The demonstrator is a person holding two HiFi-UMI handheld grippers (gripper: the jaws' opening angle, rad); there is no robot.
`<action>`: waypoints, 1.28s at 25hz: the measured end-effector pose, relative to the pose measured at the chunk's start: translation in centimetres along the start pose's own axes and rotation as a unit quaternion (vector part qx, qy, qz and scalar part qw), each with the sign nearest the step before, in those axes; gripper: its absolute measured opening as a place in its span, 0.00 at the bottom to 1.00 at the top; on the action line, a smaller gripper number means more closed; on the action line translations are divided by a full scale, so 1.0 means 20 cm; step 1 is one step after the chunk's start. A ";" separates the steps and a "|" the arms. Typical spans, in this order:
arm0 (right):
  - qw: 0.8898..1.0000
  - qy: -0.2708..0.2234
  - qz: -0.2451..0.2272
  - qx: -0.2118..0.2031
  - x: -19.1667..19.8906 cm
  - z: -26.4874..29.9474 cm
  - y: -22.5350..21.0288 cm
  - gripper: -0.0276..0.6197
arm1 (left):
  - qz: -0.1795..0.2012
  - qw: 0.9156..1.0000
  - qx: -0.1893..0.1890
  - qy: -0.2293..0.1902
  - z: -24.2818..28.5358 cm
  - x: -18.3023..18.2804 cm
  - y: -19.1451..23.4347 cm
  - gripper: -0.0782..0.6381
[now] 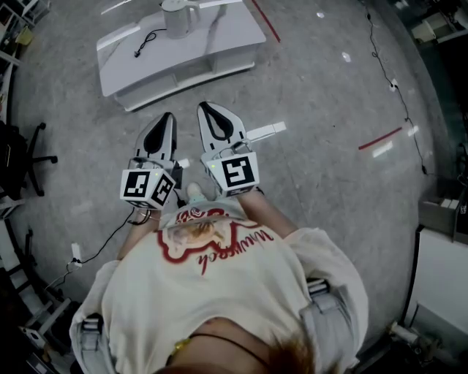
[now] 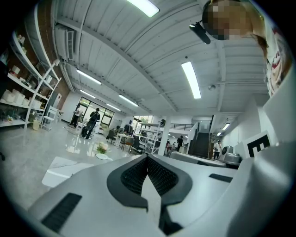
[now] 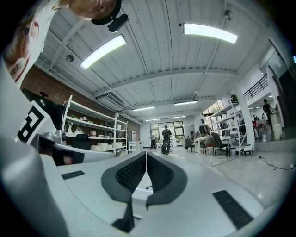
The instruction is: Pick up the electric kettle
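Note:
The electric kettle [image 1: 178,17], a pale upright cylinder, stands on a low white table [image 1: 219,40] at the top of the head view, with a black cord [image 1: 146,38] lying beside it. Both grippers are held level in front of the person, well short of the table. The left gripper [image 1: 167,117] has its jaws together with nothing between them. Beside it, the right gripper [image 1: 206,108] is also shut and empty. In the left gripper view the left gripper [image 2: 147,157] points into a large room. The right gripper [image 3: 146,155] shows closed pads in its own view too.
A black office chair [image 1: 31,157] stands at the left and a white cabinet [image 1: 442,281] at the right. Cables run over the grey floor [image 1: 329,102], which bears red tape lines [image 1: 380,138]. Shelves [image 3: 88,134] and distant people [image 2: 91,121] appear in the gripper views.

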State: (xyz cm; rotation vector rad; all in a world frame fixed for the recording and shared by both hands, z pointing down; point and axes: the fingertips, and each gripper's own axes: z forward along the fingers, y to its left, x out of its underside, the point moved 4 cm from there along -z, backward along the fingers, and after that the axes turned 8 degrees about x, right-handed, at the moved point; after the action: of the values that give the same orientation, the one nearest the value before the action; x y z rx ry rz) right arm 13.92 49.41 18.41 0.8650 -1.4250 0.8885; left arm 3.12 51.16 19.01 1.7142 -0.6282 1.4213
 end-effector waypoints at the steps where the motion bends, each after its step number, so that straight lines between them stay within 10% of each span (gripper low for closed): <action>1: 1.000 0.001 0.000 -0.001 0.00 0.01 0.01 0.07 | 0.000 1.000 0.001 0.000 -0.01 0.00 0.01 0.11; 32: 1.000 -0.026 -0.007 0.011 0.12 0.78 -0.03 0.07 | -0.005 1.000 -0.030 -0.001 0.29 -0.04 0.76 0.11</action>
State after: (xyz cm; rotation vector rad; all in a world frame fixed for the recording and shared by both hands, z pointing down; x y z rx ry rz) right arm 7.64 34.99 20.48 0.9199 -1.4548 0.8769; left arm -5.86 37.95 22.04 1.6693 -0.6555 1.3809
